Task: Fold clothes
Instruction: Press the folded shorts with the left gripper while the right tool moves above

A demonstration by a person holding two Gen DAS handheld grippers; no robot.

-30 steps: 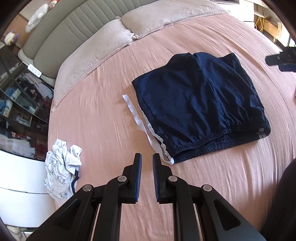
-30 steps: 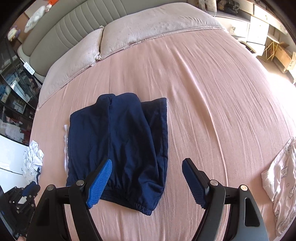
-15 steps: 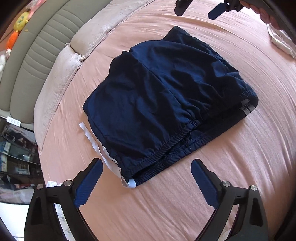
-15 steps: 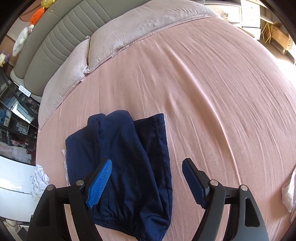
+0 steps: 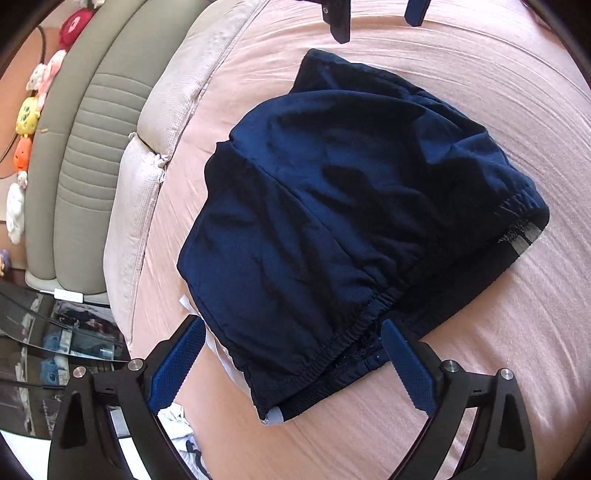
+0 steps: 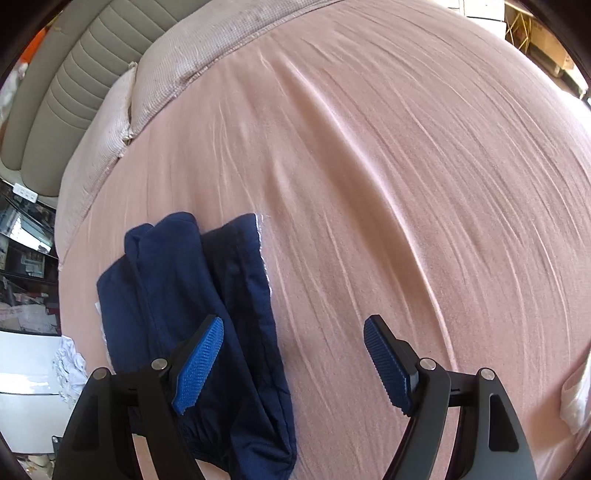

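Observation:
Navy blue shorts (image 5: 343,206) lie folded on the pink bed sheet (image 5: 517,332), elastic waistband toward me, with a white drawstring end (image 5: 275,419) poking out. My left gripper (image 5: 293,363) is open, its jaws spread either side of the waistband's near edge, just above it. My right gripper (image 6: 293,363) is open over the shorts' (image 6: 192,302) right edge and the sheet (image 6: 406,184); its tips also show at the top of the left wrist view (image 5: 376,18).
Two beige pillows (image 5: 147,177) and a grey padded headboard (image 5: 81,147) stand at the bed's far end. A white printed garment (image 6: 70,362) lies by the left bed edge. Another pale garment (image 6: 576,395) lies at the right. Glass shelves (image 5: 55,332) flank the bed.
My left gripper has opened from nearly shut and moved in close to the shorts' waistband. My right gripper has moved forward over the shorts' far right side, staying open.

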